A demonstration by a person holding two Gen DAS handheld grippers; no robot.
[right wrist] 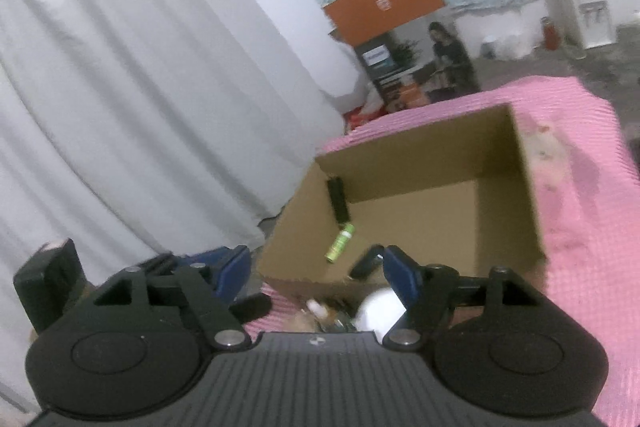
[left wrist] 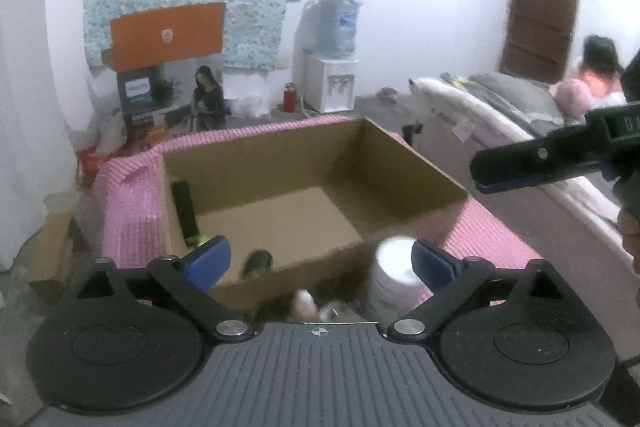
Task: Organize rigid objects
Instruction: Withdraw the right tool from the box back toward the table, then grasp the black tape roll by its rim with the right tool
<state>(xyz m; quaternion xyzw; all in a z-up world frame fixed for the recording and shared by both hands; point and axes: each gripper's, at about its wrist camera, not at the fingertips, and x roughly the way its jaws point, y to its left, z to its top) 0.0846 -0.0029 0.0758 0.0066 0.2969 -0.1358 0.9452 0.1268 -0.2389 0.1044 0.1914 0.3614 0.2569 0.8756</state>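
Note:
An open cardboard box (left wrist: 416, 167) (right wrist: 524, 163) sits on a pink cloth (left wrist: 128, 199) (right wrist: 584, 195). Inside lie a black bar (left wrist: 185, 209) (right wrist: 339, 201), a green tube (right wrist: 340, 242) and a small dark object (left wrist: 258, 263) (right wrist: 366, 261). A white jar (left wrist: 394, 277) (right wrist: 378, 311) and small bottles (left wrist: 306, 303) (right wrist: 318, 307) stand in front of the box. My left gripper (left wrist: 320, 263) is open and empty, low over the box's near wall. My right gripper (right wrist: 316, 271) is open and empty; it also shows at the right of the left wrist view (left wrist: 540, 163).
A white curtain (right wrist: 140, 87) hangs to the left. Printed cartons (left wrist: 168, 39) (right wrist: 404, 27) and a water dispenser (left wrist: 334, 67) stand on the floor behind. A bed (left wrist: 500, 107) with a person (left wrist: 600, 75) is at the right.

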